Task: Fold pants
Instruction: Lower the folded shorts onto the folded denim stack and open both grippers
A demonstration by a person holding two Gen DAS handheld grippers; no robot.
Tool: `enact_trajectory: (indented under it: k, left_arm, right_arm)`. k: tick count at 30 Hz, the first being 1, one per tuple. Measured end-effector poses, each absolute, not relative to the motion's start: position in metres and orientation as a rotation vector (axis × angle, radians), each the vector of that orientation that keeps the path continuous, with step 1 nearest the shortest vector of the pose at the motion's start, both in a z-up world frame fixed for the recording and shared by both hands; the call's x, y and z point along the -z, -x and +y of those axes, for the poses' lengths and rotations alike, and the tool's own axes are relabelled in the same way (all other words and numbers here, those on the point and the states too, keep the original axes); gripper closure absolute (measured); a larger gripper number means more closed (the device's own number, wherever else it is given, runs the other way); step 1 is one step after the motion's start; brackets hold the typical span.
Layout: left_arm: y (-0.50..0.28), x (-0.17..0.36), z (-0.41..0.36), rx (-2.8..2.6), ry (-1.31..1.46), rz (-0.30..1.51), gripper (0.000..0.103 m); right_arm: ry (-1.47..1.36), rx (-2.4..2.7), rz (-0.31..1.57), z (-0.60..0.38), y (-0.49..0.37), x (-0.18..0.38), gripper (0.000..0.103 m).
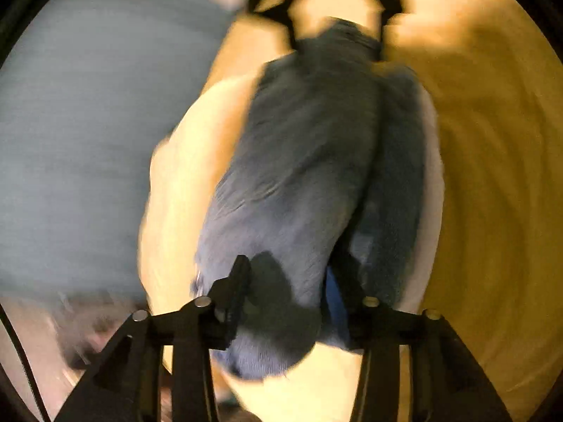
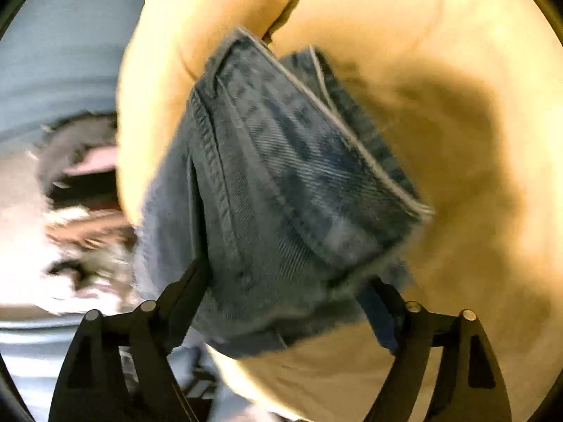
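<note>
Black fingers (image 1: 239,281) of the left gripper (image 1: 292,288) sit nearest in the left wrist view, clamped on a fold of the blue denim pants (image 1: 309,161). From there the cloth runs far up the middle of the frame, blurred, over a pale yellow surface (image 1: 492,176). A grey-blue area (image 1: 77,123) fills the left side; what it is cannot be told.

In the right wrist view, the right gripper (image 2: 288,292) has its fingers (image 2: 190,288) closed on a thick bunch of the pants (image 2: 281,176), seams and a hem edge showing. The denim hangs near the camera in front of the yellow surface (image 2: 440,70). Blurred clutter (image 2: 81,211) lies at the left.
</note>
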State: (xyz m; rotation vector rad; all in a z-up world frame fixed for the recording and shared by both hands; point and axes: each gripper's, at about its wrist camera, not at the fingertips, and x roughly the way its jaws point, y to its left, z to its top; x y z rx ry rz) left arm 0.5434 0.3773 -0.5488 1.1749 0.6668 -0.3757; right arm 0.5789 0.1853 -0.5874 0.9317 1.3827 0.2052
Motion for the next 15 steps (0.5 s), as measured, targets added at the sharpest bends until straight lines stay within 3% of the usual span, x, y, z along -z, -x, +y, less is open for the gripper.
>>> enact_trajectory:
  k: [3, 4, 7, 8, 11, 15]
  left_arm:
    - [-0.556, 0.507, 0.381, 0.276, -0.878, 0.829, 0.052]
    - [-0.561, 0.49, 0.384, 0.24, -0.762, 0.885, 0.042]
    - [-0.552, 0.443, 0.39, 0.147, -0.477, 0.955, 0.033]
    - [-0.549, 0.424, 0.392, 0.118, -0.395, 0.965, 0.029]
    - [-0.517, 0.384, 0.399, 0.077, -0.213, 0.998, 0.004]
    - [-0.499, 0.318, 0.398, 0.027, -0.066, 1.002, 0.003]
  right_arm:
    - [-0.565, -0.118, 1.376, 0.206, -0.57, 0.527, 0.006]
    - [-0.386, -0.082, 1.33, 0.219, -0.559, 0.495, 0.006]
    - [-0.1, -0.012, 1.223, 0.247, -0.532, 0.431, 0.006]
    - [-0.062, 0.0, 1.194, 0.254, -0.524, 0.41, 0.006]
    - [-0.003, 0.025, 1.122, 0.246, -0.514, 0.355, 0.006]
    - [0.015, 0.034, 1.051, 0.23, -0.477, 0.281, 0.005]
